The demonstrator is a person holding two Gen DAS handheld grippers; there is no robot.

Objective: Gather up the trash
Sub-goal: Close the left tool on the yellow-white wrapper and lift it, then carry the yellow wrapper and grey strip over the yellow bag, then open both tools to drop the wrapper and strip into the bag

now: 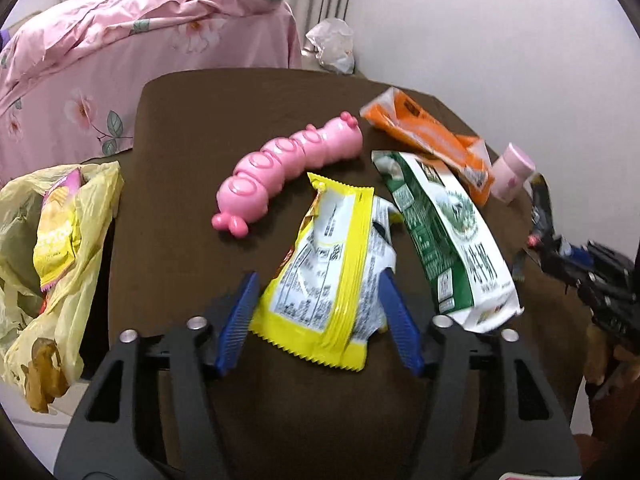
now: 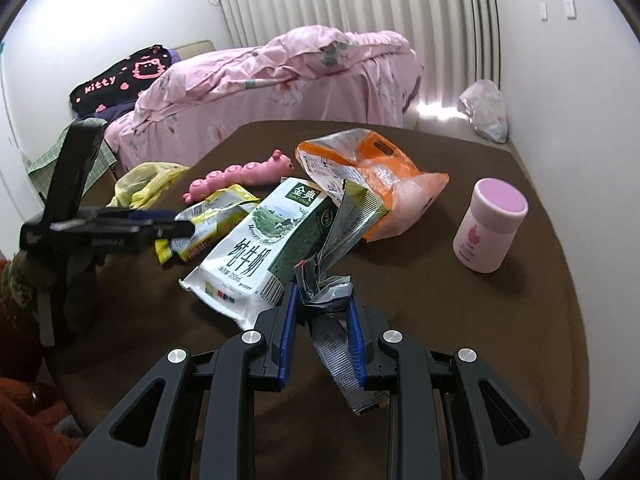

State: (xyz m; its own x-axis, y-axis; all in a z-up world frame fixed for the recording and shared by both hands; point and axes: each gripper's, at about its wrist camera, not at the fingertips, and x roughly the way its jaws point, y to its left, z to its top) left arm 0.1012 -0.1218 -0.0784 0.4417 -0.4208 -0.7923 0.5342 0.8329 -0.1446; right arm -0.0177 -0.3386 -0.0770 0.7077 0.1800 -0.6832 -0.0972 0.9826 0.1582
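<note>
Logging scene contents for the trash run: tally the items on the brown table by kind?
Wrappers and packets: 3, namely yellow snack wrapper, orange packet, silver wrapper
Milk cartons: 1, green-and-white milk carton
Toys: 1, pink caterpillar toy
Jars: 1, pink-lidded jar
Bags: 1, yellow plastic bag at the table's edge
Total: 7
</note>
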